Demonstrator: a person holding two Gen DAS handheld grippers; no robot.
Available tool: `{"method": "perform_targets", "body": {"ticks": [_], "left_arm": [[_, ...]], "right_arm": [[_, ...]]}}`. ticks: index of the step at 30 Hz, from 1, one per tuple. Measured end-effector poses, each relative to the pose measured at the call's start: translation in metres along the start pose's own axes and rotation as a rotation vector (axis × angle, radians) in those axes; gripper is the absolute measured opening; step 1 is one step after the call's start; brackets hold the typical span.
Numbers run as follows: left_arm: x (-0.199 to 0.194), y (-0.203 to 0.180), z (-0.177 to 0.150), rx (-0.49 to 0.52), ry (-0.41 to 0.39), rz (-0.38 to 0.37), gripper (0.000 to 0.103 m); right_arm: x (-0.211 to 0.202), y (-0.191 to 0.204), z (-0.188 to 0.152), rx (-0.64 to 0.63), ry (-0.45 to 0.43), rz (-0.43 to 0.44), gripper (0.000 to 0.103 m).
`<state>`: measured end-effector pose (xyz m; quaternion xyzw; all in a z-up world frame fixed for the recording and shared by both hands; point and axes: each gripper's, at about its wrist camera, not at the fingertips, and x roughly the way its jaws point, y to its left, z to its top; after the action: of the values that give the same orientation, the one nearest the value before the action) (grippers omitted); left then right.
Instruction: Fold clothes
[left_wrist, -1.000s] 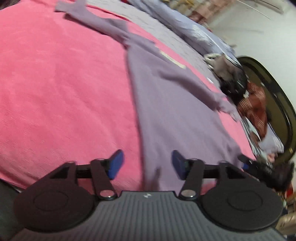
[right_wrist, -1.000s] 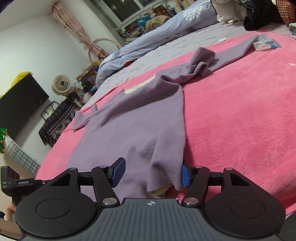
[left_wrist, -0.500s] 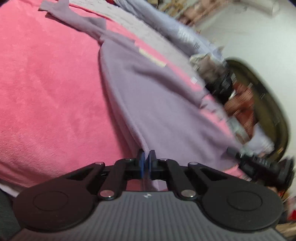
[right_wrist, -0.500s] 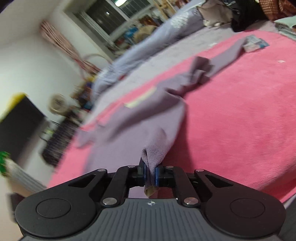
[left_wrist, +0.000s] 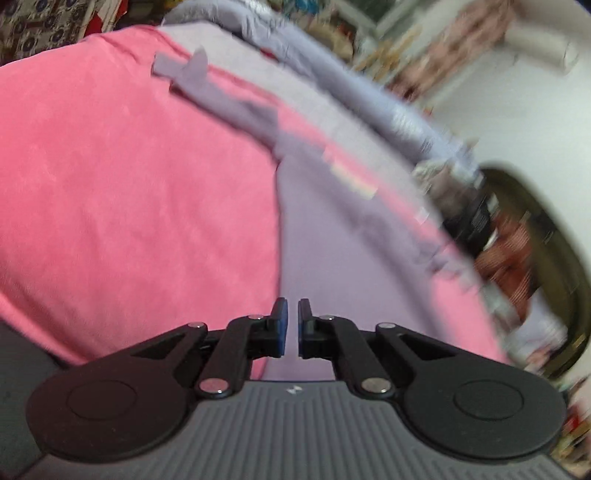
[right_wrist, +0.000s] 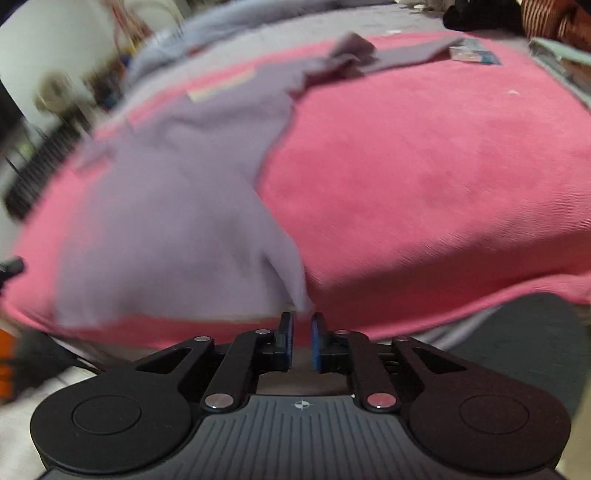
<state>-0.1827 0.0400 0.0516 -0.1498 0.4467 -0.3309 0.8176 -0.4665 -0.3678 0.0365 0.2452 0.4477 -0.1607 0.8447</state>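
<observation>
Left wrist view: the left claw (left_wrist: 291, 326) has its blue pads nearly together with a narrow gap showing; the purple garment (left_wrist: 332, 258) lies spread on the pink blanket (left_wrist: 129, 203) directly ahead, its hem running under the pads, and whether fabric is pinched cannot be told. Right wrist view: the right claw (right_wrist: 302, 341) also shows a narrow gap between its pads, with the garment's (right_wrist: 177, 206) near corner hanging just above the pad tips, contact unclear through motion blur; the sleeve (right_wrist: 388, 59) extends far across the blanket (right_wrist: 424, 177).
</observation>
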Motion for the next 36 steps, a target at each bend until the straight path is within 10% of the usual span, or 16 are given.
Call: {"method": "perform_targets", "body": {"ticks": [4,15,21,26,29,31,33,36], "left_arm": [[0.023,-0.020,-0.010,0.108,0.081,0.041,0.064],[0.041,-0.034,-0.031,0.182,0.169,0.094,0.090],[0.044,-0.014,-0.029,0.028,0.182,-0.100,0.083],[0.049,-0.008,-0.030,0.016,0.178,-0.092,0.077],[0.042,-0.002,-0.032,-0.008,0.151,-0.087,0.054],[0.036,0.007,-0.033,-0.063,0.124,-0.180,0.014],[0.029,0.017,-0.033,-0.133,0.086,-0.337,0.013],[0.027,0.015,-0.030,-0.088,0.090,-0.213,0.018]], "right_arm": [[-0.012,-0.001,0.005,-0.011,-0.064,0.053,0.041],[-0.007,0.012,0.008,-0.001,-0.126,0.088,0.048],[-0.016,0.006,0.011,0.060,-0.189,0.155,0.053],[-0.026,0.006,0.014,0.061,-0.251,0.195,0.059],[-0.026,0.006,0.015,0.063,-0.252,0.198,0.060],[-0.025,0.005,0.014,0.070,-0.249,0.200,0.060],[-0.024,0.005,0.014,0.076,-0.243,0.201,0.060],[-0.023,0.007,0.014,0.075,-0.241,0.199,0.061]]}}
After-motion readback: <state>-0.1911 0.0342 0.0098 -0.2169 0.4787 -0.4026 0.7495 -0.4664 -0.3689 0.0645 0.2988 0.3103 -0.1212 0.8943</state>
